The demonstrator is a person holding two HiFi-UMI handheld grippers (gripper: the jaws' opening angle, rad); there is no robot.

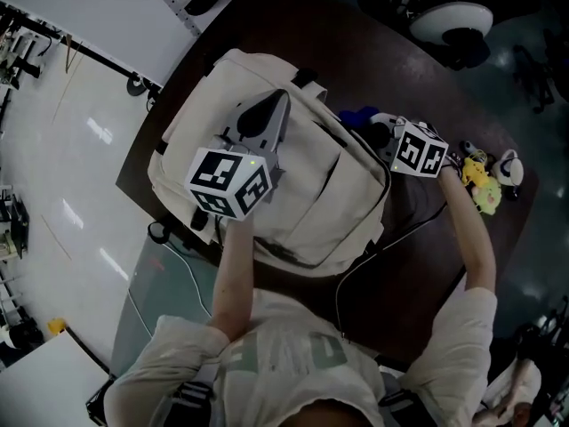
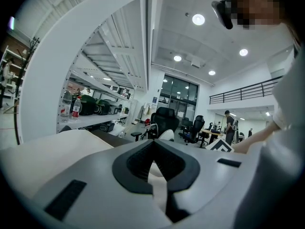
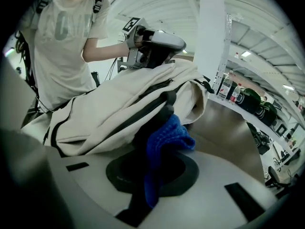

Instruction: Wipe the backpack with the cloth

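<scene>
A cream backpack (image 1: 293,194) with dark zips lies flat on a dark round table (image 1: 444,247). My left gripper (image 1: 282,98) rests on the top of the backpack, shut on a fold of its cream fabric (image 2: 156,181). My right gripper (image 1: 377,130) is at the backpack's right upper edge, shut on a blue knitted cloth (image 1: 358,116). In the right gripper view the blue cloth (image 3: 167,140) bunches between the jaws and touches the side of the backpack (image 3: 109,111) by a dark strap. The left gripper (image 3: 157,43) shows above the backpack there.
Small yellow and white items (image 1: 484,178) lie on the table's right edge. A dark cable (image 1: 391,238) runs over the table beside the backpack. A white chair base (image 1: 452,20) stands beyond the table. Bottles (image 2: 71,106) stand on a shelf to the left.
</scene>
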